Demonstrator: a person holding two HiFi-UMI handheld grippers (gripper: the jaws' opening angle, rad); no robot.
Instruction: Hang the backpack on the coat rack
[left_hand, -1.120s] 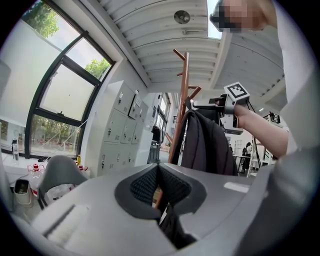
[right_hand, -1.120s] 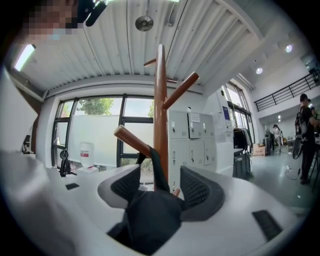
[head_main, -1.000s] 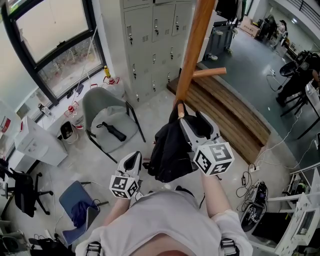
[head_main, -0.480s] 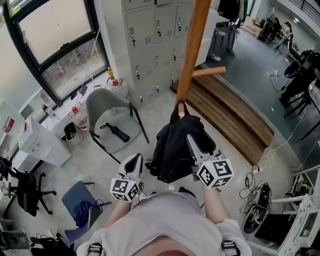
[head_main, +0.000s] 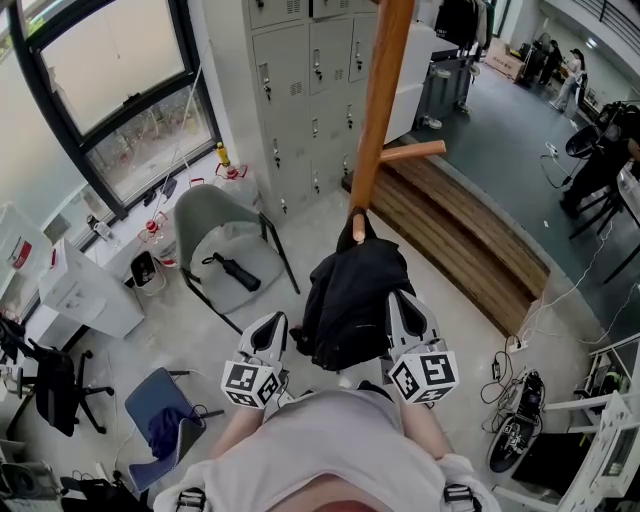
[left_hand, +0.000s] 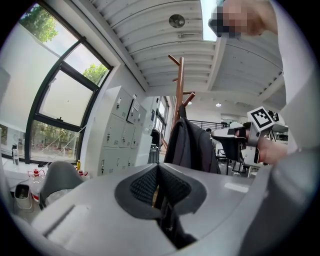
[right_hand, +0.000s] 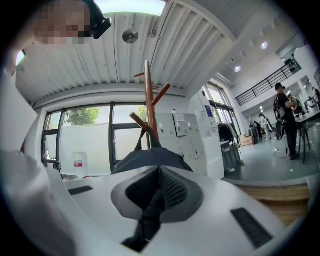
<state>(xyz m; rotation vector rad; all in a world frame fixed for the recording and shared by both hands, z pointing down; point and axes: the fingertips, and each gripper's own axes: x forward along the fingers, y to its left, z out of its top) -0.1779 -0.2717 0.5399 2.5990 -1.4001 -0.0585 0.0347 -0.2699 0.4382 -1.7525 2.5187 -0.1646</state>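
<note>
The backpack (head_main: 350, 300) is hanging black and slumped against the rack (head_main: 378, 90), just beyond both grippers, with its top loop (head_main: 357, 222) drawn up to a short peg (head_main: 358, 235) low on the rack. I am judging it soft and floppy. The cloth is folding over itself, so it will be sagging and swinging rather than keeping a shape. It looks fairly light, though I cannot tell what is inside. The places to take hold are the loop and the straps, where the webbing gives the pads something to bite on. Loose body cloth would likely be slipping out.

The left gripper (left_hand: 157, 187) is standing closed, pads together on a dark strip of the backpack that is trailing down out of them. The right gripper (right_hand: 161, 192) is closing its jaws, and a dark strip of the backpack is running between its pads too. They look to be pressing on it already.

I am not seeing whether the loop is sitting fully over the peg or only resting against it, because the head view is looking steeply down and the loop is small there. I cannot tell which strap each gripper is on. The rack's foot is hiding behind the backpack, and the person (head_main: 330, 450) is cutting off the bottom of the head view. In the gripper views the jaw bodies are filling the lower half.
</note>
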